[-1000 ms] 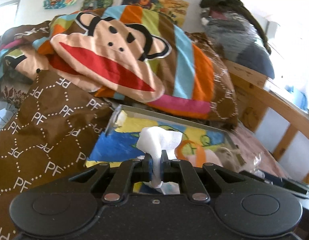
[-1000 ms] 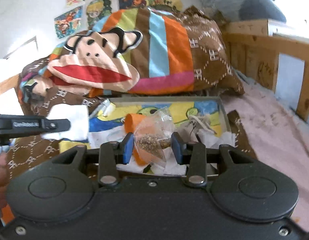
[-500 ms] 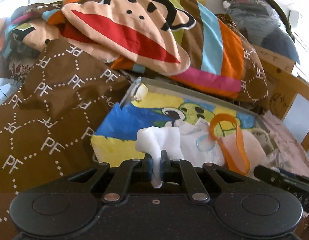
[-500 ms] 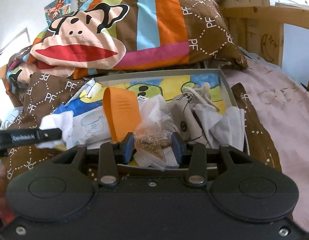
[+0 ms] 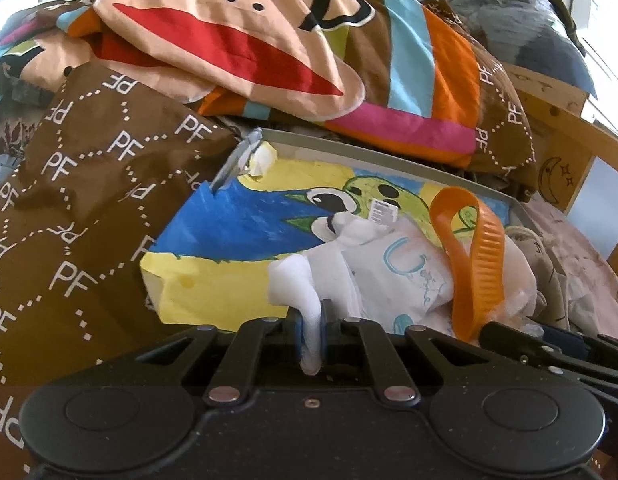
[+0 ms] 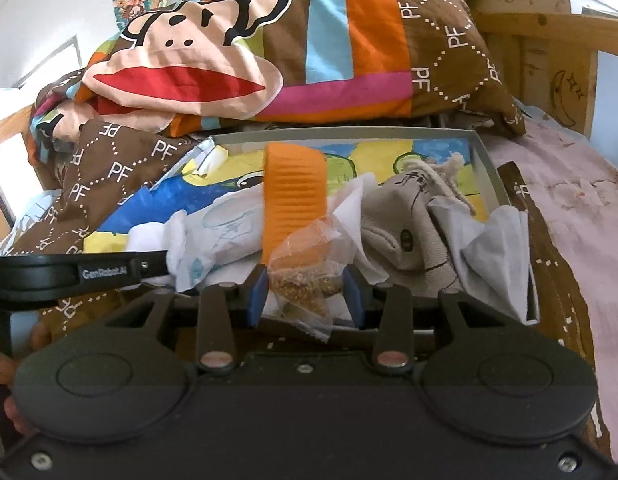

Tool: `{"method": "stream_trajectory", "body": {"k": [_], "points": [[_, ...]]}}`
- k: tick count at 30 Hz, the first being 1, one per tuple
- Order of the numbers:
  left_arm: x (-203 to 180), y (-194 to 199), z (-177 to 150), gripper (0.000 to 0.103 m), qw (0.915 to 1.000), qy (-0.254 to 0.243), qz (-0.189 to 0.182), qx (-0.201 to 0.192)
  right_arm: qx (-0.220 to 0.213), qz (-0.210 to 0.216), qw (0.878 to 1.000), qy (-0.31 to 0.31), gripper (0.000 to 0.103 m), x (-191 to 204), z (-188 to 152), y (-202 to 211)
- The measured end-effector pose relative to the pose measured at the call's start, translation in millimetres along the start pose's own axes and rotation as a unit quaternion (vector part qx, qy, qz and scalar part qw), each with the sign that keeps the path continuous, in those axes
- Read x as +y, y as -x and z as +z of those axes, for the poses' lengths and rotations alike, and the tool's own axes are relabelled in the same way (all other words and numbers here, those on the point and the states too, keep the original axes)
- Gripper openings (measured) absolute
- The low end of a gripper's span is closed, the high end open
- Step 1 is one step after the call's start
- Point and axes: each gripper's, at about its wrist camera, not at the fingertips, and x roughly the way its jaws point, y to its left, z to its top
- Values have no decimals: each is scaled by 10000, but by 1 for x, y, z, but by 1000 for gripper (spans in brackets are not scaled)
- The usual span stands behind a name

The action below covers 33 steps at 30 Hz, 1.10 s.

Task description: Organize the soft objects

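My left gripper (image 5: pixel 310 326) is shut on a white soft cloth (image 5: pixel 295 284), held over the near left part of a shallow grey box (image 5: pixel 349 152) with a painted cartoon lining. My right gripper (image 6: pixel 305 292) is shut on a clear plastic bag of brown grains (image 6: pixel 303 276), at the box's near edge (image 6: pixel 489 160). In the box lie an orange ribbed strap (image 6: pixel 295 200), a white printed pouch (image 5: pixel 405 276), a beige drawstring bag (image 6: pixel 413 236) and pale cloths (image 6: pixel 497 248). The left gripper shows in the right wrist view, and the cloth (image 6: pixel 177 240) at its tip.
A monkey-face striped duvet (image 5: pixel 269 40) is piled behind the box. Brown PF-patterned bedding (image 5: pixel 81 200) lies to the left. A wooden bed frame (image 6: pixel 549 60) stands at the right, with pink sheet (image 6: pixel 569 200) beside the box.
Both grippers have moved forward and down toward the box, keeping their holds. The white cloth now hangs low over the box's contents, and the grain bag sits at the near edge.
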Motion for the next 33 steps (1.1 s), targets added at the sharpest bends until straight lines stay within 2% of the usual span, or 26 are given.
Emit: {"method": "stream_trajectory", "body": {"k": [5,8,12,15,17,20,22,29,30,33], "points": [[-3,0,1,9,10000,-64,8,30,21,11,10000,-36,34,0,1,0],[0,1,2,14,10000,-27,41,44,14,-53,10000,-24,39,-1,3,3],[2,7,5,28,10000,-6,71,48,-7,-99,10000,-11,42,-3,4,8],[4,13,6,41,10000,22,88,26,-64,-127,9999,0,55,-5,6,14],[5,18,7,48,9999,60,83,13,-105,-141,9998,2,57,-7,7,18],[4,24,10,58,9999,71,84,-20,-203,-185,9996,26,68,-9,8,26],[2,28,12,66,9999,29,93,-44,-275,-219,9994,24,71,-11,9,34],[-5,38,18,73,9998,56,66,-189,-560,-401,9975,-135,87,-24,15,69],[-6,40,19,77,9997,49,66,-220,-611,-425,9970,-201,94,-27,16,75],[-10,46,21,85,9994,-38,89,-345,-743,-475,9956,-326,97,-32,17,89]]}}
